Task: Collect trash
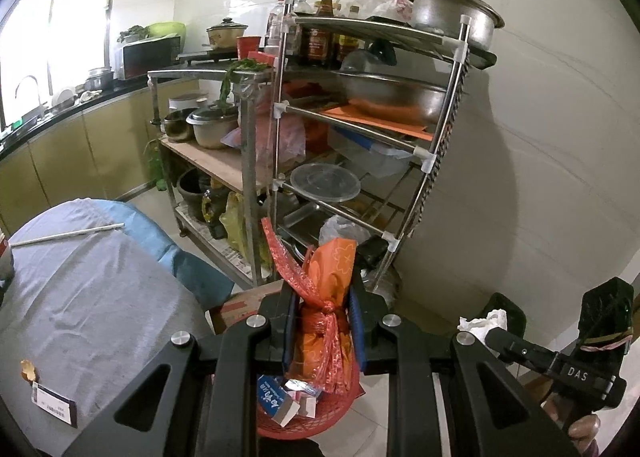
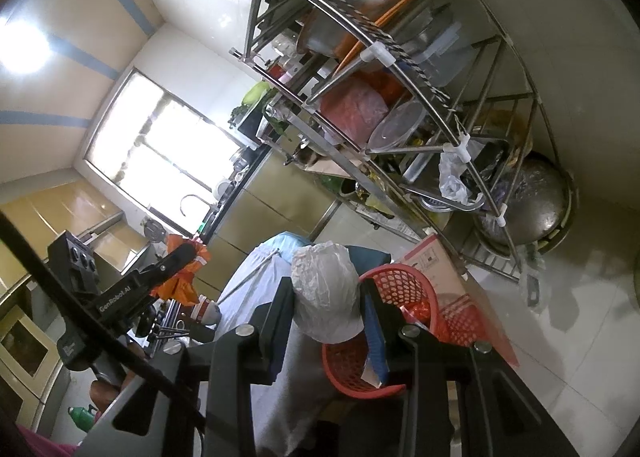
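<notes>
My left gripper [image 1: 322, 297] is shut on an orange wrapper tied with red netted plastic [image 1: 326, 285], held over the red mesh trash basket [image 1: 304, 423], where a blue carton and small scraps lie. The right gripper [image 1: 490, 321] shows at the lower right of the left wrist view, with white paper in its tip. In the right wrist view, my right gripper [image 2: 326, 297] is shut on a crumpled white paper wad [image 2: 326, 289], just left of the red basket [image 2: 400, 281]. There the left gripper [image 2: 188, 253] appears at the left with the orange wrapper [image 2: 182, 281].
A table under a grey cloth [image 1: 92, 297] stands at the left with a white stick [image 1: 68, 233], a small card [image 1: 54, 403] and a crumb. A steel rack [image 1: 360, 137] of pots, bottles and lids stands behind the basket. A cardboard box [image 2: 436, 265] sits beside it on the tiled floor.
</notes>
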